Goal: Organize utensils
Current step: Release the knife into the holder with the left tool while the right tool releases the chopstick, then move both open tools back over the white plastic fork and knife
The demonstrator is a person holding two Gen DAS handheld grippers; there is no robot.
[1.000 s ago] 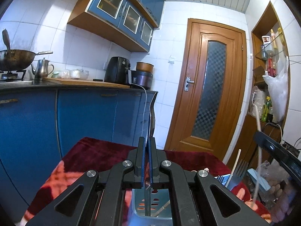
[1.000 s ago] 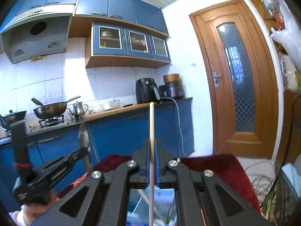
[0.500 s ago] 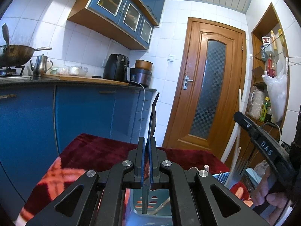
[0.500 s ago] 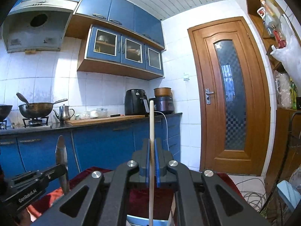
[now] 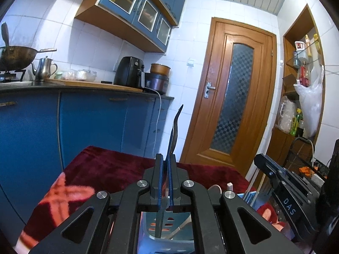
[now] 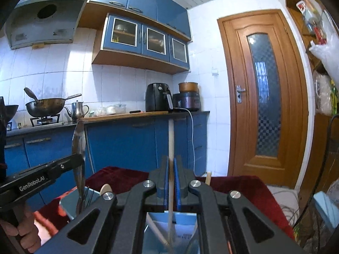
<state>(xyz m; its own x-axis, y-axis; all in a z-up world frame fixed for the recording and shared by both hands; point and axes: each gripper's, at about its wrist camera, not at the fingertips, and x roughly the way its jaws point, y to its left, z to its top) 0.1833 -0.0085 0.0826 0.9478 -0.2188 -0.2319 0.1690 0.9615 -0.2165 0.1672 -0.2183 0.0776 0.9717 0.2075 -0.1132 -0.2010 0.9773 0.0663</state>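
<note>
My left gripper [image 5: 165, 163] is shut on a metal utensil [image 5: 174, 133] that stands upright, its handle curving up past the fingertips and its lower end down in a blue slotted utensil basket [image 5: 169, 230]. It also shows in the right wrist view [image 6: 78, 148], held over a compartment of the holder [image 6: 70, 203]. My right gripper [image 6: 171, 165] is shut on a pale wooden chopstick [image 6: 170, 139] held upright, its lower end in a compartment below. The right gripper also shows in the left wrist view [image 5: 275, 173].
The holder stands on a table under a dark red cloth [image 5: 110, 169]. Other wooden and metal utensils [image 5: 252, 194] stand in it. Blue kitchen cabinets [image 5: 84, 122] lie behind, a wooden door [image 5: 231, 101] at the right, cluttered shelves [image 5: 300, 80] far right.
Both grippers have sunk lower over the holder with their utensils still gripped. The right gripper has dropped lower at the right of the left view. The chopstick's lower end now reaches into a compartment.
</note>
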